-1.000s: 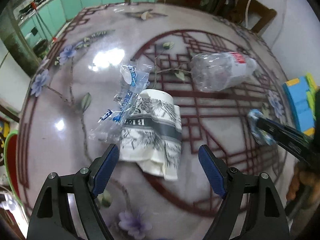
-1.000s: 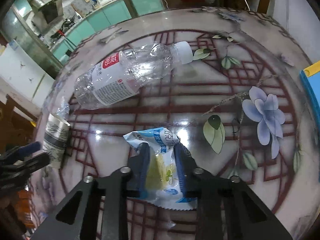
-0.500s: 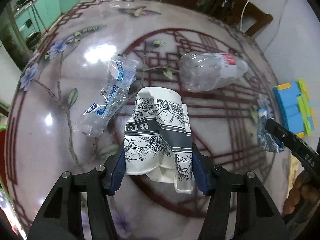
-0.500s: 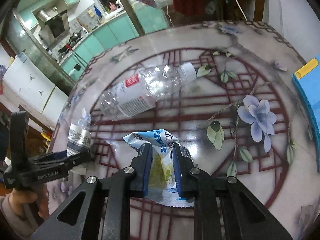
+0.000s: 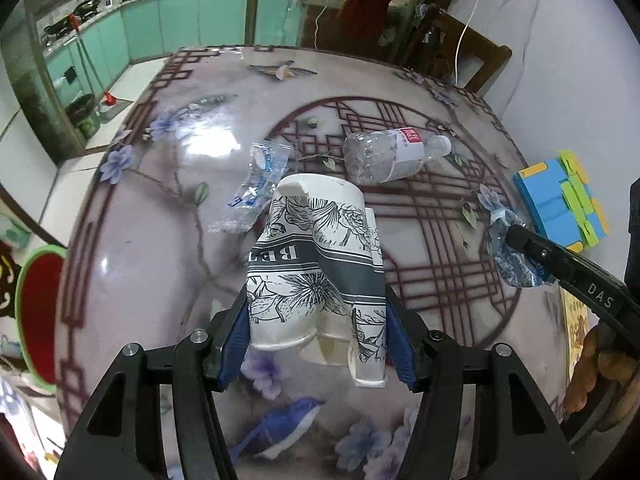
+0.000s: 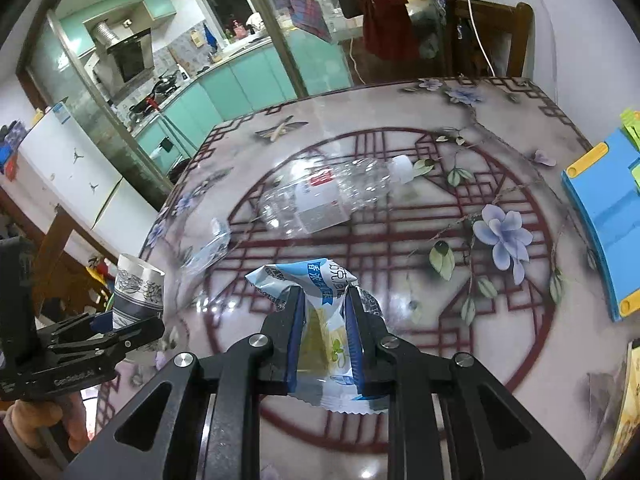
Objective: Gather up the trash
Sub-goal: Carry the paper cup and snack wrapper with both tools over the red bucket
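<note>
My left gripper (image 5: pixel 316 332) is shut on a crushed paper cup (image 5: pixel 316 264) with black flower print and holds it above the table; the cup also shows in the right wrist view (image 6: pixel 138 292). My right gripper (image 6: pixel 322 328) is shut on a blue and white snack wrapper (image 6: pixel 320 316), lifted off the table; the wrapper shows in the left wrist view (image 5: pixel 512 256). An empty clear plastic bottle (image 5: pixel 392 156) with a red label lies on its side mid-table. A clear crumpled plastic wrapper (image 5: pixel 256 188) with blue print lies left of it.
The round table (image 5: pixel 160 240) has a glossy flower and lattice pattern. A blue and yellow block (image 5: pixel 560 200) sits at its right edge. A red and green stool (image 5: pixel 38 300) stands to the left. A wooden chair (image 5: pixel 472 52) stands behind the table.
My left gripper closed on the paper cup and lifted it off the table. My right gripper rose with the snack wrapper held in it.
</note>
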The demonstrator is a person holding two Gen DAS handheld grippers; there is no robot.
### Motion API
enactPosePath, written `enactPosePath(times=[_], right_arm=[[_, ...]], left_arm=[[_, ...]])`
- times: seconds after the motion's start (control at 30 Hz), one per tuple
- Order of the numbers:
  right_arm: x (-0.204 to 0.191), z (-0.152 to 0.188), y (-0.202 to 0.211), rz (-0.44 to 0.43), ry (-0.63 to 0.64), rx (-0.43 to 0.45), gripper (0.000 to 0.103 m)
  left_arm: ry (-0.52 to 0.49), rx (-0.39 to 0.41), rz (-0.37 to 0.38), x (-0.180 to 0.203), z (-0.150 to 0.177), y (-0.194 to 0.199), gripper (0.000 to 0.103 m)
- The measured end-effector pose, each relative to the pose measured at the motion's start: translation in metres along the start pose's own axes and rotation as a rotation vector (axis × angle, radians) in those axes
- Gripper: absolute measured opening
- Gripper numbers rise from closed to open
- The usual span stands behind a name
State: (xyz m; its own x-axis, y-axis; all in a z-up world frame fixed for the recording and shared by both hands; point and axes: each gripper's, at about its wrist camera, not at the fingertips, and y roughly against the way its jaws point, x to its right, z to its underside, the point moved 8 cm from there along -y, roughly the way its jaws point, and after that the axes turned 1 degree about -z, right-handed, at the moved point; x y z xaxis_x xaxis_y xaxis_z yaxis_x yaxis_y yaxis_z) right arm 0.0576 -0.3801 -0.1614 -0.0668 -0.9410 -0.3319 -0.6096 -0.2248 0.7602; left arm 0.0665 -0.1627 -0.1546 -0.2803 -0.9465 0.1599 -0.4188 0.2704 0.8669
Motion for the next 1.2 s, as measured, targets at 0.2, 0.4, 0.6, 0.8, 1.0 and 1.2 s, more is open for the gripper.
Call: enactPosePath(times=[0.2,0.4,0.6,0.8,1.0,1.2], right_arm=[[-0.029,0.013,0.008,-0.020,0.035,-0.005,0.018],[-0.063,0.015,0.010,-0.040,0.075,0.001,0.018],[-0.099,0.012,0.009,-0.057,0.113,0.012,0.018],[-0.137,0.014,0.003,-0.063,0.135,0.016,0.018],[-0.178,0.018,-0.008,-0.060,0.145,0.013,0.018],[-0.218,0.027,-0.022,-0.059,0.152,0.009,0.018]], left_arm=[[0.009,0.031,-0.013,-0.014,0.007,0.019,0.059],[0.026,0.057,-0.024,-0.035,0.013,0.036,0.059],[0.056,0.075,-0.034,-0.064,0.017,0.048,0.059],[0.077,0.086,-0.035,-0.098,0.022,0.059,0.059],[0.088,0.084,-0.031,-0.137,0.029,0.069,0.059],[0.097,0.074,-0.031,-0.179,0.036,0.075,0.059]])
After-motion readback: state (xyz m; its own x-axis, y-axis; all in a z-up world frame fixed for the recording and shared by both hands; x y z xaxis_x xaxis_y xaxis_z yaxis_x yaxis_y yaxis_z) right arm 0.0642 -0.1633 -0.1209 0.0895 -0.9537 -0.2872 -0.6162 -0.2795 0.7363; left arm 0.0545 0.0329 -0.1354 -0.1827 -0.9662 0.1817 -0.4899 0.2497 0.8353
